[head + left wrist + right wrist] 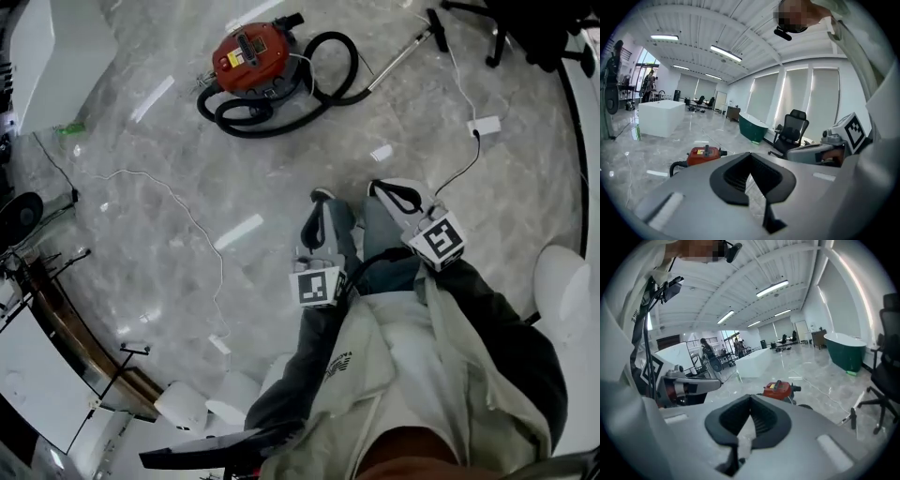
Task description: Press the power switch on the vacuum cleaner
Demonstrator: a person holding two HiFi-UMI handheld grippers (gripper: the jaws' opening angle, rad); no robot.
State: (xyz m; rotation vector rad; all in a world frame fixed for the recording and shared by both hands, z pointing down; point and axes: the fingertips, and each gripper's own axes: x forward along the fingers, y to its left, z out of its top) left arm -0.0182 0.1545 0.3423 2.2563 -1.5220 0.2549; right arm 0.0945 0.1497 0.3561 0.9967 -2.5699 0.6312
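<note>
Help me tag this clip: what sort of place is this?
Probably a big open-plan showroom or office: a glossy stone floor, a green freestanding tub, an office chair and long ceiling strip lights.

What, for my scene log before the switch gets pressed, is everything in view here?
vacuum cleaner: one, red-orange, on the floor well ahead
hose: one, black, coiled beside the vacuum cleaner
wand: one, metallic, on the floor at the hose's far end
power block: one, white, on the floor to the right, corded
office chair: one, black, near the windows
bathtub: one, green, left of the chair
left gripper: one, grey, jaws together, empty
right gripper: one, grey, jaws together, empty
</note>
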